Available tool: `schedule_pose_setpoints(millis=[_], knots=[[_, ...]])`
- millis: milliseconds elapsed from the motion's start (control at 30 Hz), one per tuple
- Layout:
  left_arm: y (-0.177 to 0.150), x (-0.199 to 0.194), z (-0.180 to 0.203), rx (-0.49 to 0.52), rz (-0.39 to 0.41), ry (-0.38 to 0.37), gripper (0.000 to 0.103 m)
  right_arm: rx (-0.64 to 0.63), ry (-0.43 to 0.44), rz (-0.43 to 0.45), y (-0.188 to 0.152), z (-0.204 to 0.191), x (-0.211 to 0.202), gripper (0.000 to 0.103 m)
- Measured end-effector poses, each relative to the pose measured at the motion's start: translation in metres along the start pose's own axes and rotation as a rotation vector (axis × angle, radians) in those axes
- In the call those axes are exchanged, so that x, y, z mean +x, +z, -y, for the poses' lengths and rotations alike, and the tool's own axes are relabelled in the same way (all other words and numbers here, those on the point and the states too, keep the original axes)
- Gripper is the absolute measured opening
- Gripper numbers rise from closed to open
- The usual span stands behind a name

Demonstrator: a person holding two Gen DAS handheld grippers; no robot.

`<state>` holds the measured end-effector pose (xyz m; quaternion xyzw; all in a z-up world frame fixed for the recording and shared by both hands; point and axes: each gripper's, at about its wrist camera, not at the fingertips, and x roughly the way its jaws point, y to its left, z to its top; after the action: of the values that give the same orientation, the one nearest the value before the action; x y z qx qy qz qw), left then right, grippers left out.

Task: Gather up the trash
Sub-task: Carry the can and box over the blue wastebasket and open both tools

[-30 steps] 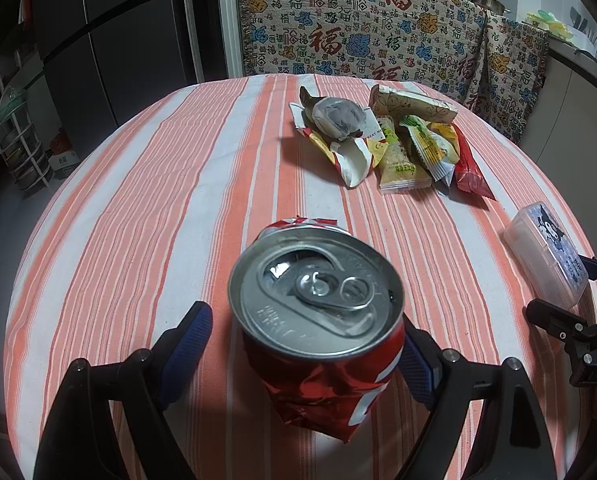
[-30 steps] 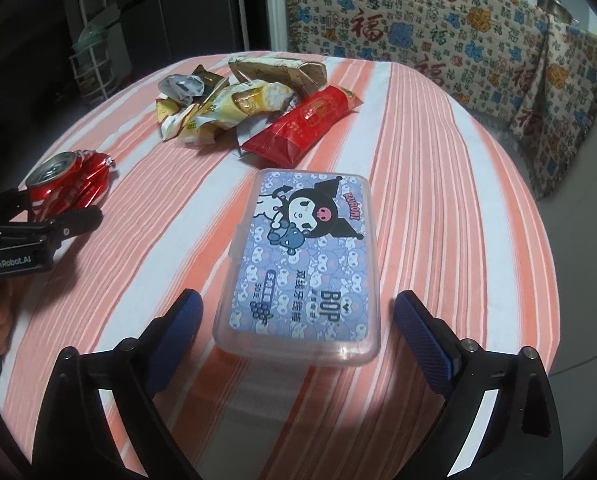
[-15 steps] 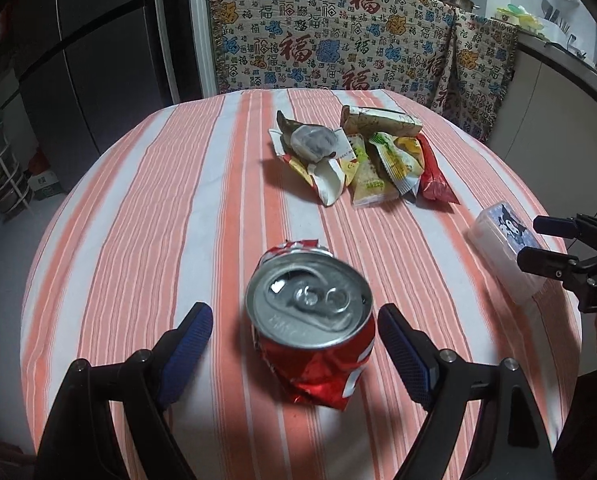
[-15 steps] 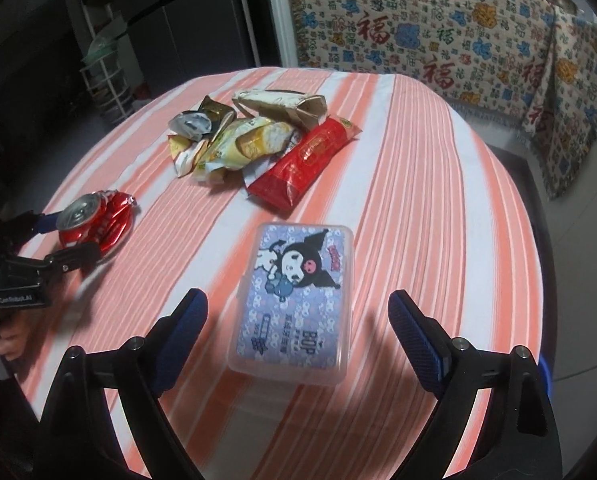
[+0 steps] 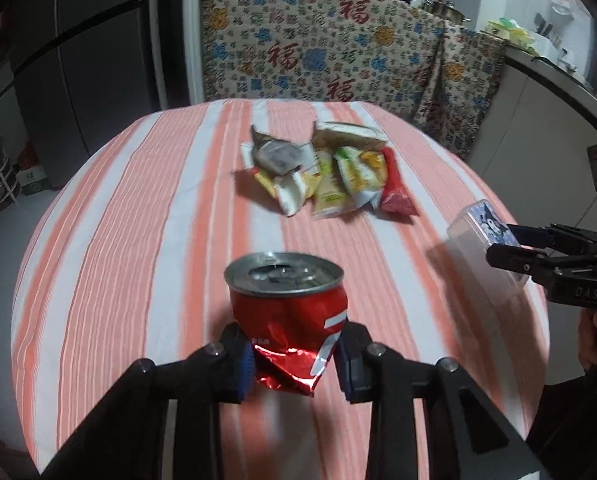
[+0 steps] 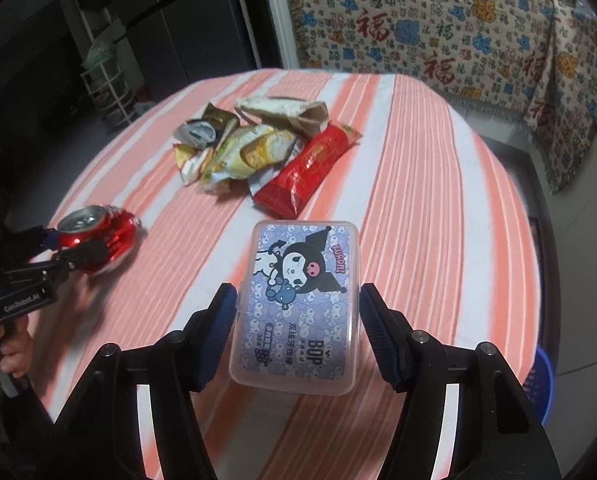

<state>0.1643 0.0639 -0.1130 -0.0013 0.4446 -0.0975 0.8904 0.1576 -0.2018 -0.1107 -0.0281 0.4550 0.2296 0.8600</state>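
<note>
Left gripper (image 5: pixel 294 364): you pinch the crushed red aluminium can (image 5: pixel 288 312) low at its crumpled base, lifted and upright.
Right gripper (image 6: pixel 294 330): your fingers clamp the clear plastic cartoon-printed box (image 6: pixel 298 308) by its long sides.
Remaining trash: heap of snack wrappers (image 6: pixel 258 152) mid-table on the striped tablecloth (image 6: pixel 418 180).

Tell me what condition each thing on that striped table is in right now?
Red can: crushed, opened, upright, clamped in left gripper.
Plastic box: lid closed, gripped by right gripper.
Snack wrappers: crumpled, piled loose on the table.
</note>
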Motion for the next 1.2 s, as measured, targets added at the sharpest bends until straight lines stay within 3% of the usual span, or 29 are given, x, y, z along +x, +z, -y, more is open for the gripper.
schedule_pose_setpoints(millis=[333,533,700,967,1200], knots=[[-0.01,-0.001,0.029,0.044,0.016,-0.003,0.032,0.021,-0.004,0.013,-0.015,0.015,-0.015,0.064],[0.0,-0.006,0.049,0.027,0.023,-0.064,0.032,0.047,0.015,0.033,-0.018,0.027,-0.028,0.064],[0.016,-0.004,0.107,0.084,0.031,-0.157,0.032,0.14,0.003,0.082,-0.026,0.066,-0.056,0.064],[0.034,0.021,0.237,0.225,-0.003,-0.342,0.032,0.357,-0.174,0.146,-0.07,0.182,-0.117,0.064],[0.036,0.069,0.337,0.318,-0.079,-0.442,0.032,0.493,-0.275,0.097,-0.117,0.264,-0.134,0.065]])
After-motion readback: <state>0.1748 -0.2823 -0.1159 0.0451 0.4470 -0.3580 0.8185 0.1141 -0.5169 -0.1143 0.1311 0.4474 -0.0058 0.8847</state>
